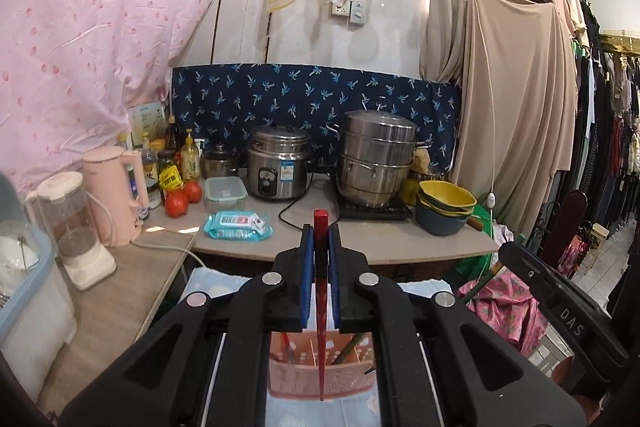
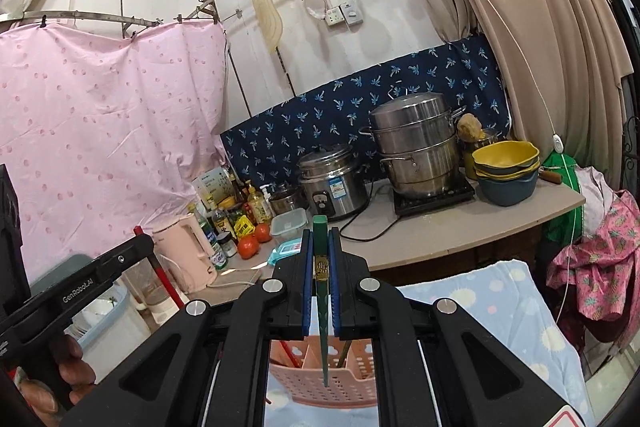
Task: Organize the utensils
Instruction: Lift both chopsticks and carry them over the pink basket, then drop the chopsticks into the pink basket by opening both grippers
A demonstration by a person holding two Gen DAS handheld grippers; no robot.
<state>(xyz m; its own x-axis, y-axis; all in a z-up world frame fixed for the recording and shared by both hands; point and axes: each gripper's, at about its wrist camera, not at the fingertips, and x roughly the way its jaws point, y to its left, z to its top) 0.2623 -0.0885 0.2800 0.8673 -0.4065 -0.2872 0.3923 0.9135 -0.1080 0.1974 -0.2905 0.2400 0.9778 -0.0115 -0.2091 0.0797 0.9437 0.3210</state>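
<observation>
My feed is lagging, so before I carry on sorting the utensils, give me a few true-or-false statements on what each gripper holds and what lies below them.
1. The left gripper is shut on a red chopstick. True.
2. The right gripper is open with nothing in it. False: it is shut on a green chopstick.
3. A pink perforated utensil basket lies below both grippers. True.
4. The basket holds nothing. False: some sticks already stand in it.
5. The yellow bowl sits on top of a stack of bowls. True.
6. The tomatoes lie beside the bowls. False: they lie by the pink kettle.
</observation>
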